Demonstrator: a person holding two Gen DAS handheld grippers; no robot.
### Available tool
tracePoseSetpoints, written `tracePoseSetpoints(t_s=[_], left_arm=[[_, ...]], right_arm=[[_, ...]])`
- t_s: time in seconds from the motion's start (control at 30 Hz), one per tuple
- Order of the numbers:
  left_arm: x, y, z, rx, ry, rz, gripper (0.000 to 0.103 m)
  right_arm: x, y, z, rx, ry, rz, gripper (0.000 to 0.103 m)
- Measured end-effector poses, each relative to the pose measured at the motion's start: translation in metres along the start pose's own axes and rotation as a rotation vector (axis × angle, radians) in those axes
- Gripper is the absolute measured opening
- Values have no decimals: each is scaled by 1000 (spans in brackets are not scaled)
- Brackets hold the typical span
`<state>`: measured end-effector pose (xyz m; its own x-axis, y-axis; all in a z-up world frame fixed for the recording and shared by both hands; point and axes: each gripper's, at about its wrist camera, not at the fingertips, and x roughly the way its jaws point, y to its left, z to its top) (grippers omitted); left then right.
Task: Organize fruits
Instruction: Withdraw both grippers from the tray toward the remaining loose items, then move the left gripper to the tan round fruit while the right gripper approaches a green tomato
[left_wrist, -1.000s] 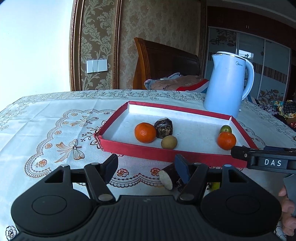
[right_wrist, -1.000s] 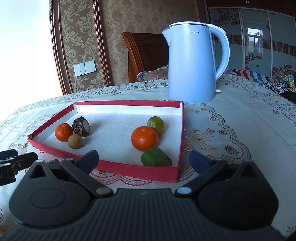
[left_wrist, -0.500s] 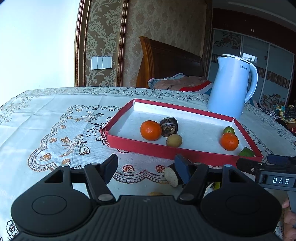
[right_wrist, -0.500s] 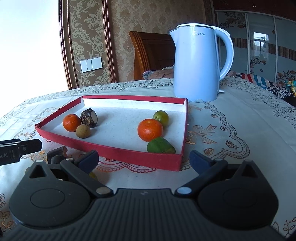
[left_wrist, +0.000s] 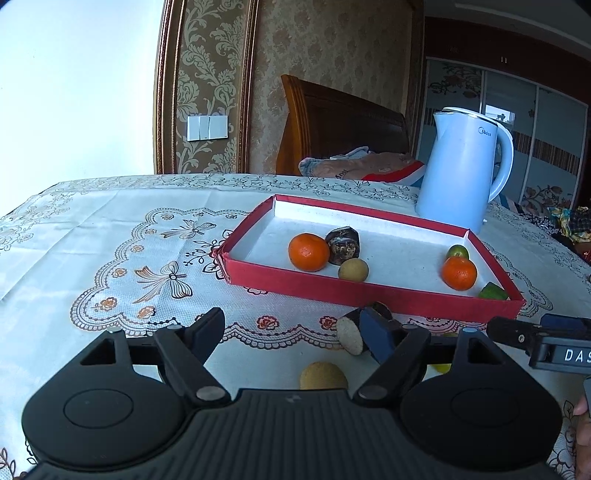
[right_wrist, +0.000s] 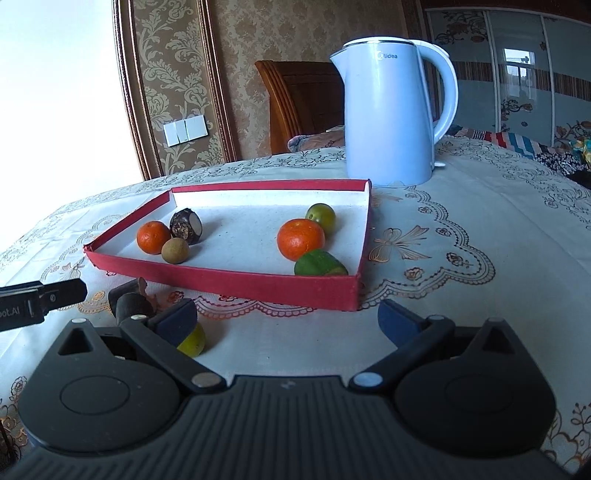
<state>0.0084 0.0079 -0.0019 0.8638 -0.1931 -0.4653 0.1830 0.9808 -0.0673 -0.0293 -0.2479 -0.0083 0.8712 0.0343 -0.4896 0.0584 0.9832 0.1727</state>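
— What's laid out, biggest first?

— One tablecloth (right_wrist: 480, 229) over the table, one pale blue kettle (right_wrist: 391, 110), one red tray (right_wrist: 229, 284). In the tray: two oranges (right_wrist: 301, 238), one dark cut piece (right_wrist: 185, 225), one green wedge (right_wrist: 319, 263), one green round fruit (right_wrist: 321, 218), one small brown one (right_wrist: 175, 250).

— And outside it?

— Three, I count, just in front of the tray: a dark cut chunk (left_wrist: 351, 334), a tan ball (left_wrist: 323, 376), a yellow-green fruit (right_wrist: 192, 341).

— The grippers?

— Left gripper (left_wrist: 291, 330) and right gripper (right_wrist: 286, 319) both spread wide, grasping nothing.

— Risk?

— Round fruit rolls; a finger clipping the tan ball could send it off. The two tools sit close, so I'd fear a collision.
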Motion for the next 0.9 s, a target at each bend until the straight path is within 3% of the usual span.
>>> tracePoseSetpoints(t_s=[0.27, 0.57, 0.9], left_arm=[[-4, 4, -5, 5, 19, 20, 80], [-3, -7, -14, 83, 63, -13, 80], [11, -5, -16, 71, 144, 12, 80]], right_arm=[[-4, 1, -2, -5, -17, 18, 103], [0, 10, -2, -57, 6, 18, 103], [3, 22, -3, -131, 26, -8, 103]])
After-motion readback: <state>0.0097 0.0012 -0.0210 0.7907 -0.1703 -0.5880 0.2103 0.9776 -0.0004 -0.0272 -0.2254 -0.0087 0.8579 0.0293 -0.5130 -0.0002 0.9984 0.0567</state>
